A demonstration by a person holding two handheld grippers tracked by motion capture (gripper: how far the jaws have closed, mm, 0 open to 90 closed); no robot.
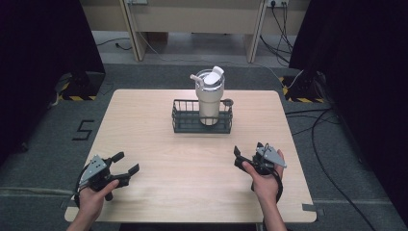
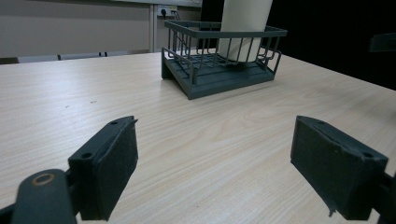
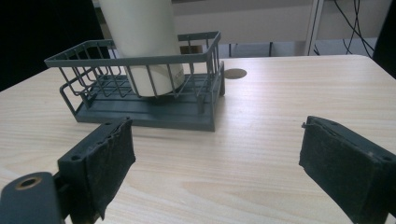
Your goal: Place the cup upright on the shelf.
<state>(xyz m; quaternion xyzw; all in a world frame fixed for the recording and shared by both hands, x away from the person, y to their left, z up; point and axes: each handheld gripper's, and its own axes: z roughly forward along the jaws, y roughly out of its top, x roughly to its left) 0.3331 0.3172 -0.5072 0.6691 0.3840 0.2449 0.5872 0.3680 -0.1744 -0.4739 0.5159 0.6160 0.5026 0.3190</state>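
Note:
A cream tumbler [image 1: 210, 96] with a white lid stands upright inside a dark grey wire basket [image 1: 181, 121] at the far middle of the wooden table [image 1: 144, 125]. Near the front left, my left gripper [image 1: 126, 163] is held open with nothing between its jaws. My right gripper [image 1: 248, 153] is open near the front right, also holding nothing. In the left gripper view the basket [image 2: 205, 79] and tumbler [image 2: 245, 23] lie ahead to the right, beyond the left gripper [image 2: 215, 163]. The right gripper view has the basket [image 3: 154, 112] and tumbler [image 3: 140, 42] ahead to the left of the right gripper [image 3: 217, 161].
A small dark round disc [image 1: 228, 102] lies on the table by the basket's far right corner; the right gripper view shows the disc [image 3: 235, 73] too. Black curtains flank both sides. Cables [image 1: 317, 125] run over the floor at the right. Desk legs stand beyond the table.

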